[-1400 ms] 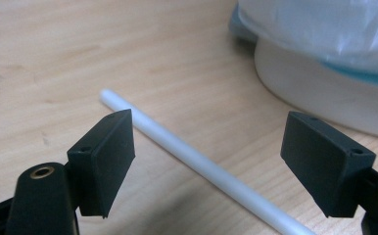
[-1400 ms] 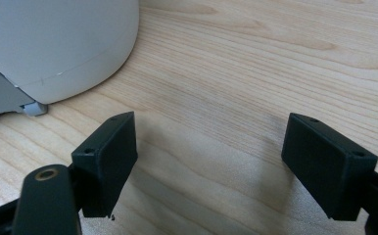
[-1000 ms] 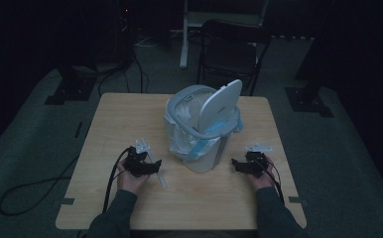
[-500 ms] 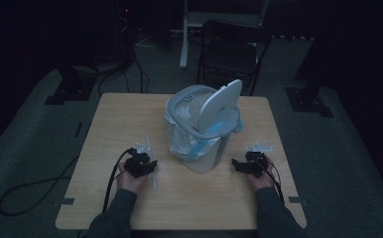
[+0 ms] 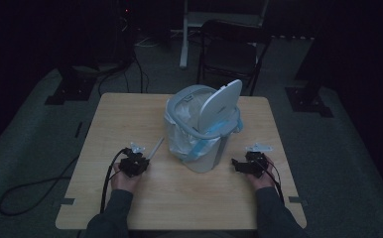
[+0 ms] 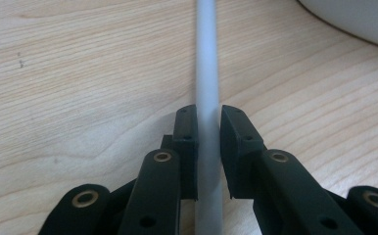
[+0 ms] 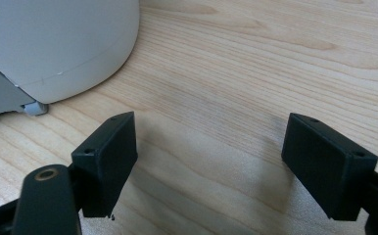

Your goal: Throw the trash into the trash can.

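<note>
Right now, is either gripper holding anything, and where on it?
The left gripper, jaws just closing, pinches the pale rod near its closer end. The right gripper is open, holding nothing.

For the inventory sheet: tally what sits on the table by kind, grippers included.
Bins: 1, the grey bin, lid up, bag-lined
Rods: 1, the pale rod between the left gripper's just-closing jaws
Grippers: 2, with the right gripper open
Total: 4
</note>
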Demonstrator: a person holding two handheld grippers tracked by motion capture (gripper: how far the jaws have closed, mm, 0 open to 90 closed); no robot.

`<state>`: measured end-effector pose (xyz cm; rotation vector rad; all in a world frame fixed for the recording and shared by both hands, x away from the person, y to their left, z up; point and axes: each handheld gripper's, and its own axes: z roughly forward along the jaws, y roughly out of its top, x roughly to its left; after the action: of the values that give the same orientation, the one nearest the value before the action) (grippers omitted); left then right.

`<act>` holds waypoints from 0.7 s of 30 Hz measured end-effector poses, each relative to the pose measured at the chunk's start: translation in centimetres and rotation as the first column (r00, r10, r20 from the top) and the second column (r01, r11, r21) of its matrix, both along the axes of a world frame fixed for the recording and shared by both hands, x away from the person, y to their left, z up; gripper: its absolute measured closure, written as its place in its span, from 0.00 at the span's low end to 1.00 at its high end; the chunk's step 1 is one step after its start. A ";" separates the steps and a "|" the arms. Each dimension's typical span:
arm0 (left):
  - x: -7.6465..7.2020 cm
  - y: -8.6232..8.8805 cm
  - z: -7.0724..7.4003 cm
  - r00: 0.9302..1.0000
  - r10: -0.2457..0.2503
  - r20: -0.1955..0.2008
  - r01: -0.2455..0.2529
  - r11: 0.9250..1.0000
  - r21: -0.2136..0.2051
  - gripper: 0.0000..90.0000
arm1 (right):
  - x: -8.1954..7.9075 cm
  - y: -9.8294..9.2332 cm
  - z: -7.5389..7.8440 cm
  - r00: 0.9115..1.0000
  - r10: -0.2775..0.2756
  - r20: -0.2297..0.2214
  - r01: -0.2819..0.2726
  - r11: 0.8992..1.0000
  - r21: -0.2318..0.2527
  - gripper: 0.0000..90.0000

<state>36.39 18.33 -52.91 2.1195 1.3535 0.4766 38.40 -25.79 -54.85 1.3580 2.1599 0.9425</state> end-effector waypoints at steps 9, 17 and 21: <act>-0.8 0.9 0.1 1.000 -0.016 -0.008 0.016 1.000 0.021 0.77 | 0.0 0.0 0.0 1.000 0.000 0.000 0.000 1.000 0.000 0.22; -1.9 1.9 0.2 0.999 -0.029 -0.022 0.029 0.999 0.027 0.81 | 0.0 0.0 0.0 1.000 0.000 0.000 0.000 1.000 0.000 0.22; -1.8 2.2 0.3 0.999 -0.025 -0.027 0.026 1.000 0.016 0.88 | 0.0 0.0 0.0 1.000 0.000 0.000 0.000 1.000 0.000 0.22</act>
<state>34.58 20.56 -52.65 2.1611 1.3401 0.4512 38.40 -25.79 -54.85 1.3581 2.1598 0.9424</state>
